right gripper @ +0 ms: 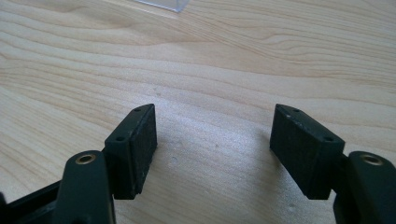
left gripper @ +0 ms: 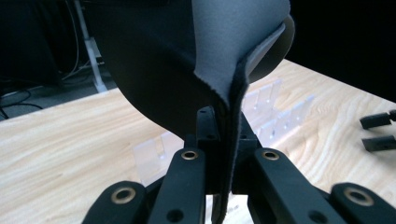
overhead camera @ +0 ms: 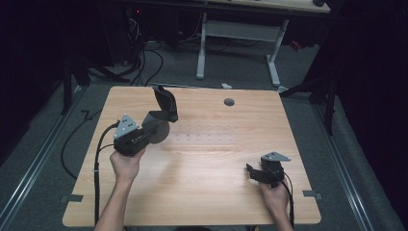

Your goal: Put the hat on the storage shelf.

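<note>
Looking from the high view, we see a dark grey floppy pad, curled and lifted above the table, clamped in the left gripper; the right gripper rests low, apart. In the left gripper view, jaws pinch the pad's folded edge. In the right gripper view, jaws stand wide over bare wood, holding nothing.

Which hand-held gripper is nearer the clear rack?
Left. The left hand-held gripper, holding the grey pad, hangs at the clear rack's end; the right hand-held gripper sits farther off.
</note>
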A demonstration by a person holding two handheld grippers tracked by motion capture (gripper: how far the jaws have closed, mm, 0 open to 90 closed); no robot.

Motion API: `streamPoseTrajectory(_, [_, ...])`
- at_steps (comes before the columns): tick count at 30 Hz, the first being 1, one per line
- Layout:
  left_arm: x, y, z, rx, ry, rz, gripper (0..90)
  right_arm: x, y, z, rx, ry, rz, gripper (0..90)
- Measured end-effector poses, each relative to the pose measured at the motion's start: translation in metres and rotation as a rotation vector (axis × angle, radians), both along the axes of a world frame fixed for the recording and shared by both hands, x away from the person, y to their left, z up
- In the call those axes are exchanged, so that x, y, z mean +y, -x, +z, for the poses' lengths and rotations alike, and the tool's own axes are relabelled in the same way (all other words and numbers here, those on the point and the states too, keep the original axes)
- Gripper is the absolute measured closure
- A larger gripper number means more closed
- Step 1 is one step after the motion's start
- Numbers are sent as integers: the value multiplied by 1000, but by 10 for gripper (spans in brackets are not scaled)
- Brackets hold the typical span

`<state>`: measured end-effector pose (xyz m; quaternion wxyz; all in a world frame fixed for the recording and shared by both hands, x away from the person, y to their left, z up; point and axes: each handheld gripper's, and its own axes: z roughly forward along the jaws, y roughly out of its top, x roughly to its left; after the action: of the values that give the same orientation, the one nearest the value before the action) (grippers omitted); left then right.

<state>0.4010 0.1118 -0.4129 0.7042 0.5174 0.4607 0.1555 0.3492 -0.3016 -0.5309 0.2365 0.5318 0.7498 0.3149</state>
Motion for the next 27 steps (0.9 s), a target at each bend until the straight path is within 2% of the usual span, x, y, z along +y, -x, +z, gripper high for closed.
streamPoseTrajectory(11, [-5, -21, -4, 17, -6, 38, 865, 0, 0, 0, 1, 0, 1, 318])
streamPoseTrajectory(15, [-7, -26, -7, 20, -21, 51, 865, 0, 0, 0, 1, 0, 1, 318])
streamPoseTrajectory(27, [-13, -36, -18, 32, -52, 76, 865, 0, 0, 0, 1, 0, 1, 318])
